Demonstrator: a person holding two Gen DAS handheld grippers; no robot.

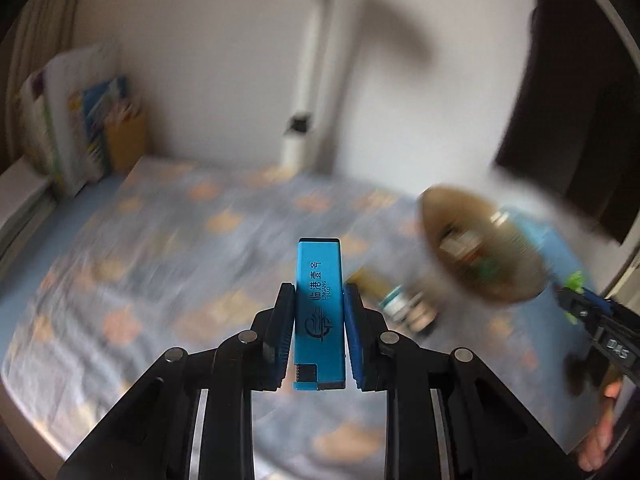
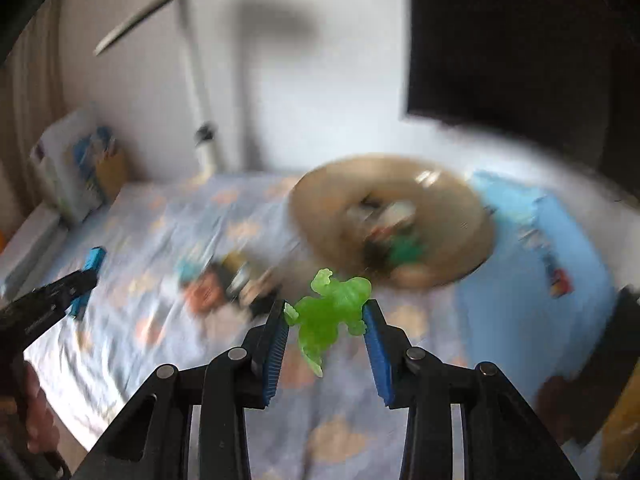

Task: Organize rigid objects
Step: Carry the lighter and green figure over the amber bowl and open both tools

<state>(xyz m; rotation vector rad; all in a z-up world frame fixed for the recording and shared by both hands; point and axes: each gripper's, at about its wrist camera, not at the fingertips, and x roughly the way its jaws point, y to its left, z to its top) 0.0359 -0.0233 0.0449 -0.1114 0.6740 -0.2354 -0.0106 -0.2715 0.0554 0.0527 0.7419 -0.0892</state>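
Note:
My left gripper (image 1: 319, 300) is shut on a blue lighter (image 1: 319, 312) with printed characters, held upright above the patterned bedsheet. My right gripper (image 2: 327, 316) is shut on a translucent green toy figure (image 2: 330, 314), held just in front of a round tan bowl (image 2: 320, 216). The bowl (image 1: 516, 272) holds several small items and sits at the right in the left wrist view. The right gripper (image 1: 580, 300) shows at the far right there, the left gripper (image 2: 86, 280) at the far left in the right wrist view. Both views are motion-blurred.
Several small loose objects (image 2: 228, 276) lie on the sheet left of the bowl. A light blue box (image 2: 540, 264) sits to the bowl's right. Books and boxes (image 1: 80, 120) stand at the back left. A white lamp pole (image 1: 308, 80) rises by the wall; a dark screen (image 2: 512, 40) stands right.

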